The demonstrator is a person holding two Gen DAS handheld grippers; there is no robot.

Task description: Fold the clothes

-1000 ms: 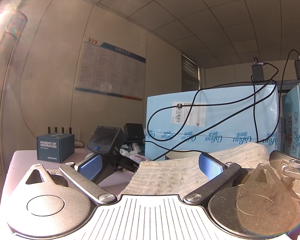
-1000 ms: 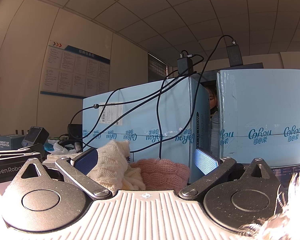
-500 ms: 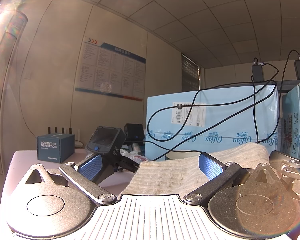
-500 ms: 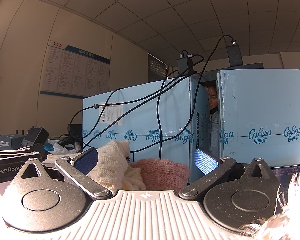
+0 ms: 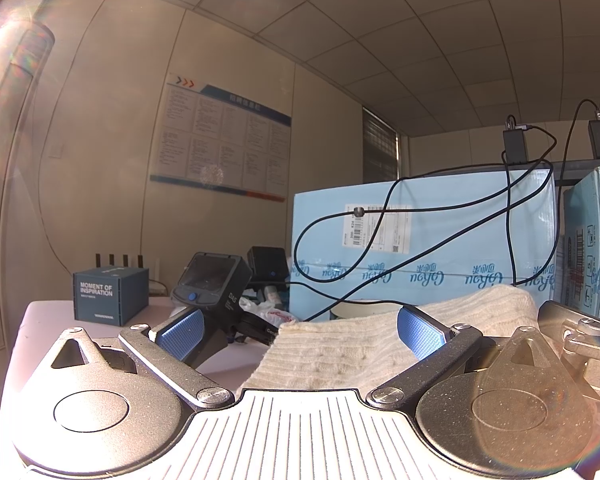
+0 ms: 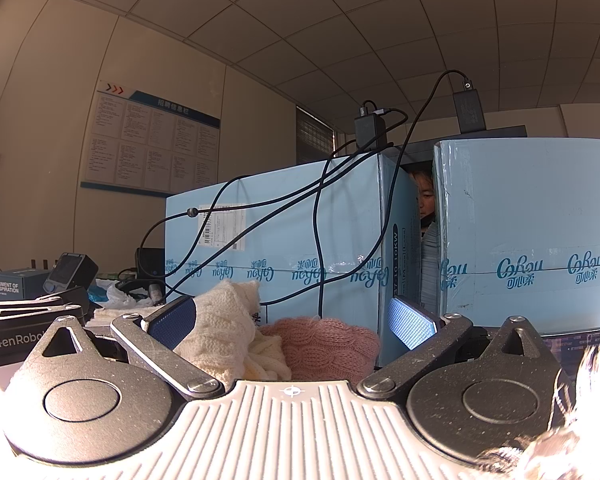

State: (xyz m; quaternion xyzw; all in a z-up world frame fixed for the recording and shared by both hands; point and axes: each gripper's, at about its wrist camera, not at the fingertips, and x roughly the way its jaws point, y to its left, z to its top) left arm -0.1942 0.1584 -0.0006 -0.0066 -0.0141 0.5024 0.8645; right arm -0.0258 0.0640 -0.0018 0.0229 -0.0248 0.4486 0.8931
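Note:
A cream ribbed knit garment [image 5: 340,352] lies on the table between and ahead of the fingers of my left gripper [image 5: 300,326], which is open and holds nothing. In the right wrist view a bunched cream knit [image 6: 224,328] and a pink knit garment [image 6: 324,344] lie in a heap between the fingers of my right gripper [image 6: 292,316], which is open; the cream knit leans against its left fingertip [image 6: 172,316].
Large light blue cartons [image 5: 420,240] [image 6: 532,248] with black cables draped over them stand close behind the clothes. A dark blue small box [image 5: 110,296], a black handheld device [image 5: 212,280] and a plastic bag sit on the white table [image 5: 48,312] at the left. A person's face [image 6: 426,200] shows between the cartons.

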